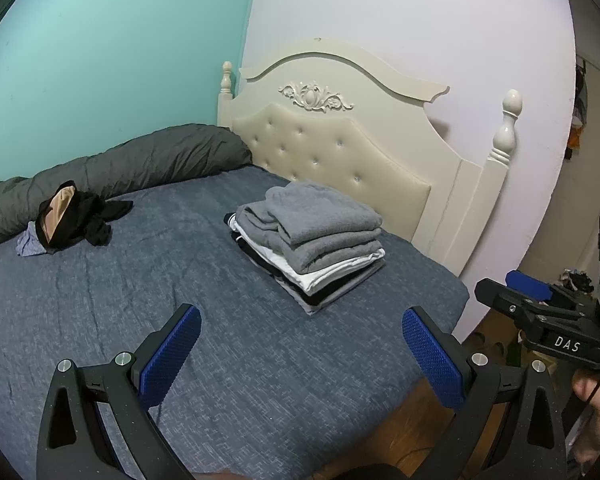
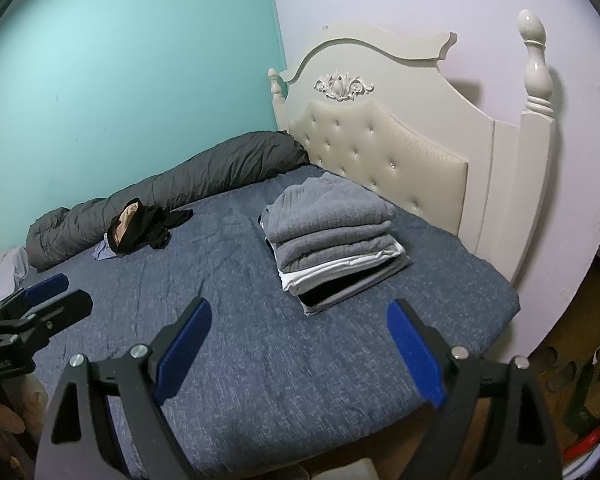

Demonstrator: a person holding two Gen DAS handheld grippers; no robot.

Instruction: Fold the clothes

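Item: loose black garment (image 1: 85, 216), left of frame on the blue bedspread (image 1: 180, 280), soft, light, limp, best pinched at an edge; folded stack (image 1: 312, 240) centre; left gripper (image 1: 300, 360) and right gripper (image 2: 300, 352) wide, empty.

I stand at the foot corner of the bed (image 1: 100, 320), looking along it toward the headboard (image 1: 332, 148). A stack of folded clothes (image 1: 312, 240) sits on the bed ahead of me, to the right, just before the headboard. Far to the left, well apart from the stack, a small heap of unfolded garments (image 1: 68, 220) lies on the bed, touching the rolled duvet (image 1: 140, 164) that runs along the wall behind it. My left gripper (image 1: 300, 360) hangs over the near edge of the bed, and my right gripper (image 2: 300, 348) is beside it on the right, above the bed's corner.
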